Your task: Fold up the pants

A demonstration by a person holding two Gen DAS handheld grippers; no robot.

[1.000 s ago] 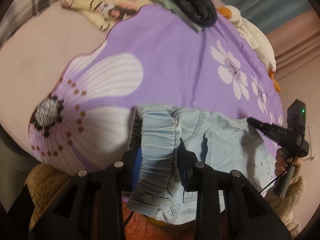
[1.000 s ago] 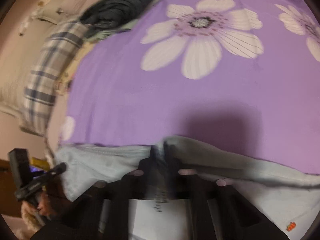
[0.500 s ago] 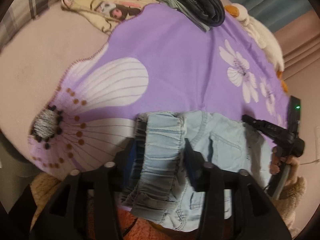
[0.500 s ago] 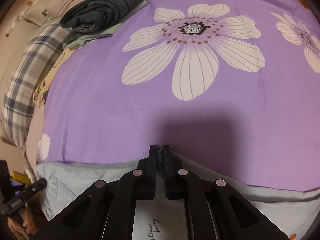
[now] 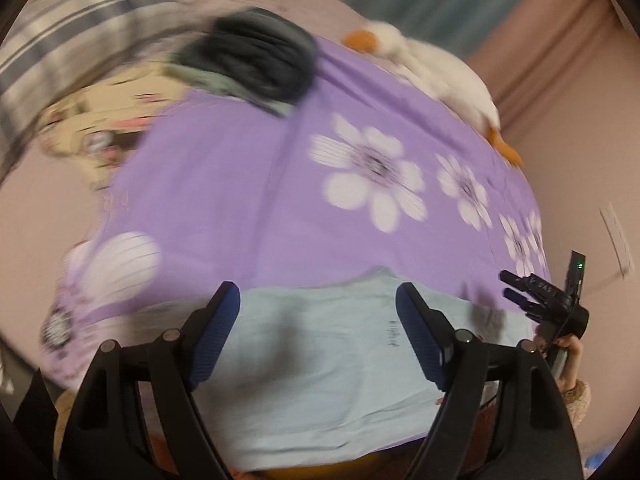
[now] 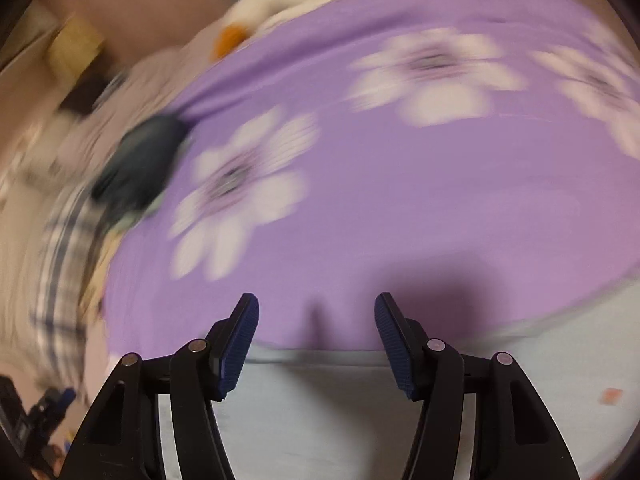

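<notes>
The pants [image 5: 320, 360] lie flat on the purple sheet [image 5: 248, 200] at the bed's near edge. Both grippers, left [image 5: 318, 312] and right [image 6: 316, 334], have just been opening and hold nothing. Let go there, the fold could slump or slide off the edge.

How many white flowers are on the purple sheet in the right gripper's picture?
4, though edges may hide more: one left, one upper middle, two cut off along the right edge.

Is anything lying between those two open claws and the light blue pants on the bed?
Nothing visible does. The left gripper and the right gripper both stand open right above the pants, which lie bare on the purple sheet.
</notes>
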